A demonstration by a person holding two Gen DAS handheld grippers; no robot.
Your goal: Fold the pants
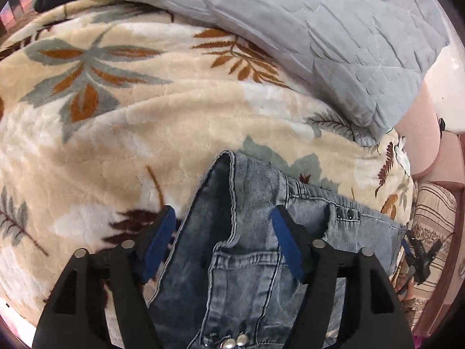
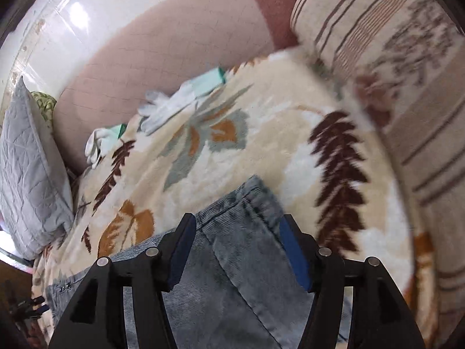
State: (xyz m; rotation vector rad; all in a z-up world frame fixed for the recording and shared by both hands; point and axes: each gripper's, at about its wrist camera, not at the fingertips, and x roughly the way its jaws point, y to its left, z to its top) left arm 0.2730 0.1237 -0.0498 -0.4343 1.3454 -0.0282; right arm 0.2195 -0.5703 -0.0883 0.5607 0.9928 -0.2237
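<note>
In the left wrist view, the left gripper (image 1: 223,232) hovers with its blue-padded fingers (image 1: 286,244) spread wide on either side of the waistband end of the grey-blue denim jeans (image 1: 241,261), which lie on the leaf-patterned plush blanket (image 1: 145,116); neither pad presses the cloth, so nothing is pinched. A back pocket and metal rivets show between the fingers, and one waistband corner stands up in a soft peak ahead of the fingertips. A grey quilted pillow (image 1: 334,35) rests on the blanket beyond the jeans. In the right wrist view, the right gripper (image 2: 237,241) is likewise spread apart, straddling another edge of the jeans (image 2: 241,261) with a rounded denim corner poking out ahead of it; this picture is motion-blurred, so whether that edge is a hem or part of the waist is hard to say. Farther along the blanket (image 2: 261,145) from the jeans lie white gloves (image 2: 168,104) near a pink headboard (image 2: 174,46), with a striped cushion (image 2: 392,58) off to the side. Judging by the layers visible, the jeans may already be doubled once, but they are not yet a compact stack; further folds and smoothing seem left to do.
</note>
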